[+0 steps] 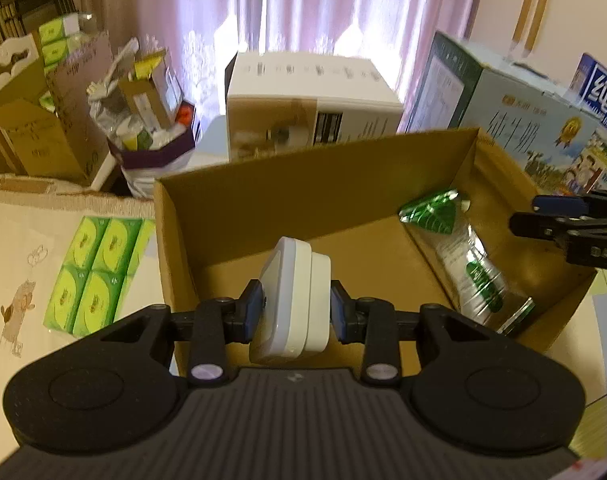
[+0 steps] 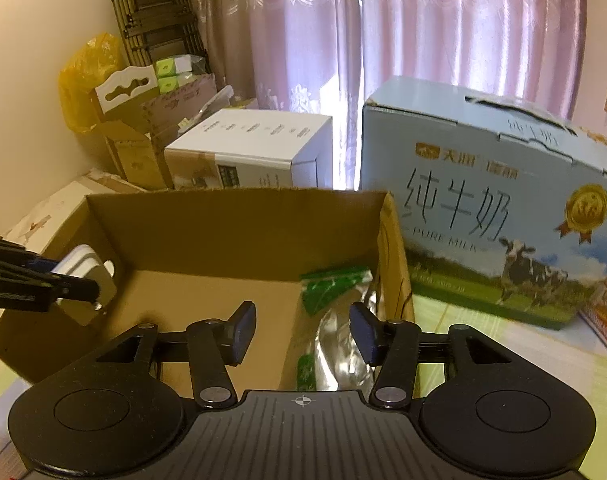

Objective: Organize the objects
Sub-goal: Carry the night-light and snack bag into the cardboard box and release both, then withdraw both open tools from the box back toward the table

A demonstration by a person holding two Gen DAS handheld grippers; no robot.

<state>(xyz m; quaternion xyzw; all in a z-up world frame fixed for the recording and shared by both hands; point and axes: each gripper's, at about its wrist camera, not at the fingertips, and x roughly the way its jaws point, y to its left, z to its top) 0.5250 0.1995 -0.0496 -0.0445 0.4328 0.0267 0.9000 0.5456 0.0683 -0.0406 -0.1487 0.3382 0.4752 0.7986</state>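
An open cardboard box (image 1: 263,196) stands in front of me, also in the right wrist view (image 2: 231,224). My left gripper (image 1: 297,312) is shut on a white rounded plastic device (image 1: 295,292) and holds it above the box's near left part; the device shows in the right wrist view (image 2: 85,268). A silver and green pouch (image 1: 463,256) lies inside the box along its right wall, also in the right wrist view (image 2: 339,320). My right gripper (image 2: 303,332) is open and empty just above the pouch; it shows at the right edge of the left wrist view (image 1: 559,220).
A blue milk carton case (image 2: 503,200) stands right of the box. A white box (image 1: 311,100) stands behind it. Green tissue packs (image 1: 95,272) lie on the cloth to the left. Cluttered cardboard boxes (image 1: 43,136) and a full bag (image 1: 151,128) stand at the back left.
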